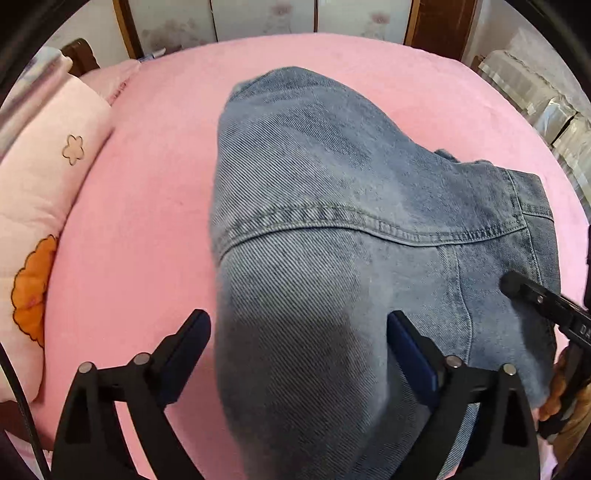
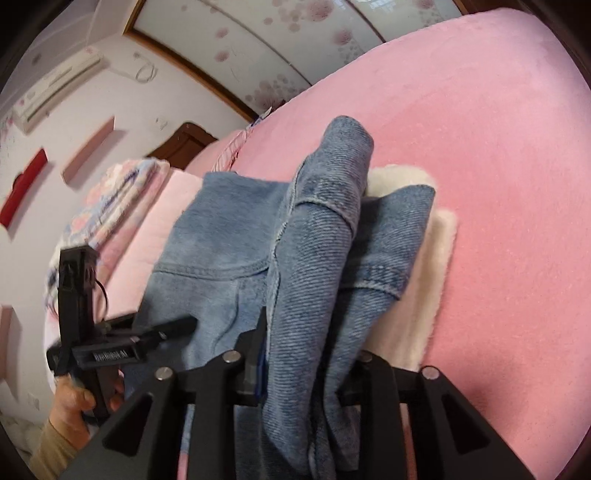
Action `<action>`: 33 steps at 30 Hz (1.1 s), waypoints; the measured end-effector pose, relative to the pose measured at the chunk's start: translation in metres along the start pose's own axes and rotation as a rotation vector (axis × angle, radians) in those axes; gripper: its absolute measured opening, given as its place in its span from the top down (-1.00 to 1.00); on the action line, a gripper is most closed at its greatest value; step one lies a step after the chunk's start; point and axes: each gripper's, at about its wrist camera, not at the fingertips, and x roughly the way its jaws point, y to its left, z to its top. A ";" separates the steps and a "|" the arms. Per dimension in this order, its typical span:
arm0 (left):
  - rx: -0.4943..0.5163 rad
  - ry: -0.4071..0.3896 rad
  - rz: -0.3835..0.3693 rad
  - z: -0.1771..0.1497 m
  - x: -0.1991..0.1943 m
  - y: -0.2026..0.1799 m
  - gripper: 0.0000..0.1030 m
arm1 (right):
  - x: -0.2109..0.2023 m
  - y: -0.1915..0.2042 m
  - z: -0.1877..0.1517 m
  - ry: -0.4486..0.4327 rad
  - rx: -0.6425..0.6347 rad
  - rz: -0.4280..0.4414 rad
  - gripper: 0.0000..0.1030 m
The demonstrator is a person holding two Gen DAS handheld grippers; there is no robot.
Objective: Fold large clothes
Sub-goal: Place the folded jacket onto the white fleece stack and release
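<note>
Denim jacket (image 1: 332, 221) on pink bed (image 1: 155, 221); left gripper (image 1: 299, 350) jaws wide, cloth between (untouched); right gripper (image 2: 306, 369) jaws clamp denim; only right view shows fleece lining (image 2: 424, 266).

The denim jacket (image 1: 332, 206) lies on the bed (image 1: 155, 206) at centre, a pillow (image 1: 40, 206) beside it at nine o'clock, cupboard doors (image 1: 266, 18) behind at twelve, stacked bundles (image 1: 546, 110) at two o'clock.
</note>
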 end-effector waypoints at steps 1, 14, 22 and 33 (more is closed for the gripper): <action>0.005 -0.018 0.015 -0.001 -0.001 0.001 -0.92 | -0.002 0.003 0.001 0.005 -0.036 -0.026 0.43; -0.086 -0.167 0.196 -0.030 -0.088 -0.026 -0.95 | -0.085 0.019 -0.013 -0.028 -0.249 -0.377 0.08; -0.133 -0.222 0.123 -0.081 -0.178 -0.059 -0.95 | -0.163 0.052 -0.046 -0.027 -0.202 -0.364 0.08; -0.073 -0.237 0.010 -0.169 -0.272 -0.158 -0.95 | -0.280 0.095 -0.100 -0.065 -0.199 -0.361 0.08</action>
